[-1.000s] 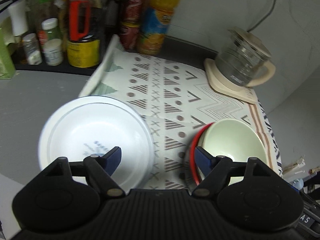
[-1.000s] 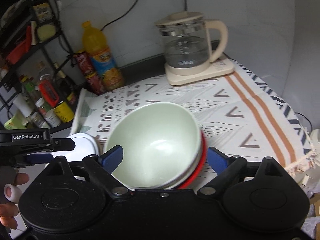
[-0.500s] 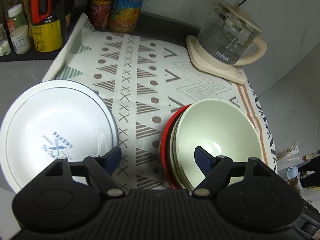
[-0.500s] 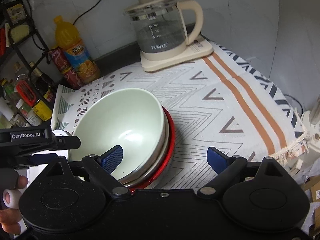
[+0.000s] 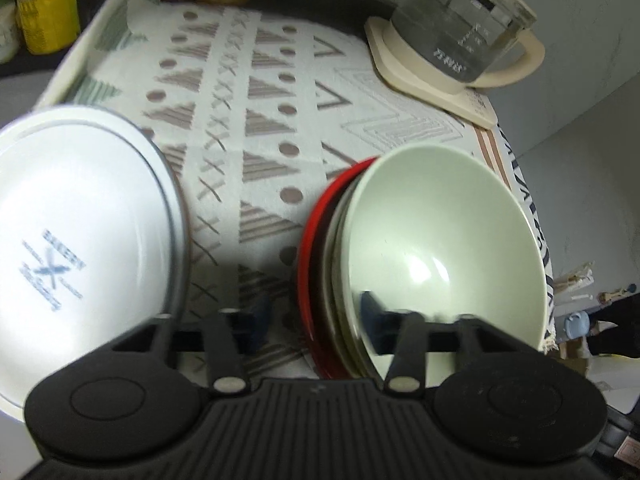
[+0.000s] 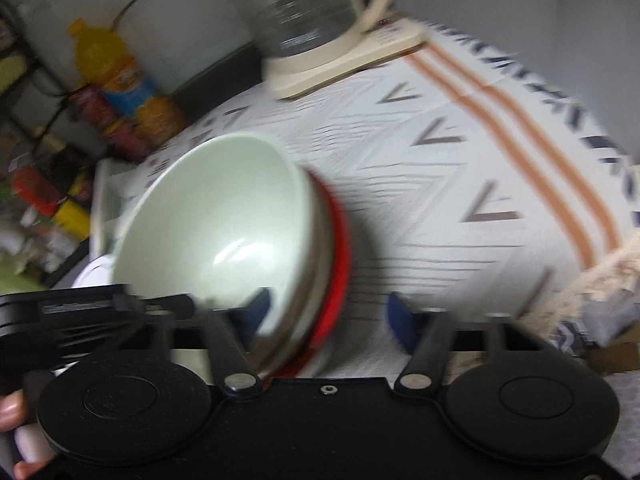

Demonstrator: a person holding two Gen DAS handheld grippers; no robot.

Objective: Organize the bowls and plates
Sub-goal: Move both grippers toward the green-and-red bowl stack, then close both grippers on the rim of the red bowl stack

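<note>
A pale green bowl (image 5: pixel 440 248) tops a nested stack whose lowest piece is a red bowl (image 5: pixel 314 248), standing on the patterned cloth (image 5: pixel 260 100). A white plate printed "BAKERY" (image 5: pixel 80 240) lies to the stack's left. My left gripper (image 5: pixel 316 316) is open astride the stack's left rim, one pad inside the green bowl and one outside the red. My right gripper (image 6: pixel 328 312) is open astride the right rim of the green bowl (image 6: pixel 216 220) and red bowl (image 6: pixel 338 256) in the same way. The pads look apart from the rims, though both views are blurred.
A glass kettle (image 5: pixel 456 32) on its cream base stands at the back right. Bottles and cans (image 5: pixel 48 20) line the back left, with an orange juice bottle (image 6: pixel 116 76) among them. A hand (image 6: pixel 16 400) holds the left gripper. The cloth's fringed edge (image 6: pixel 600 272) hangs at right.
Both grippers have moved in low onto the bowl stack from either side, and each pair of jaws has narrowed around the rim. The white plate has not moved.
</note>
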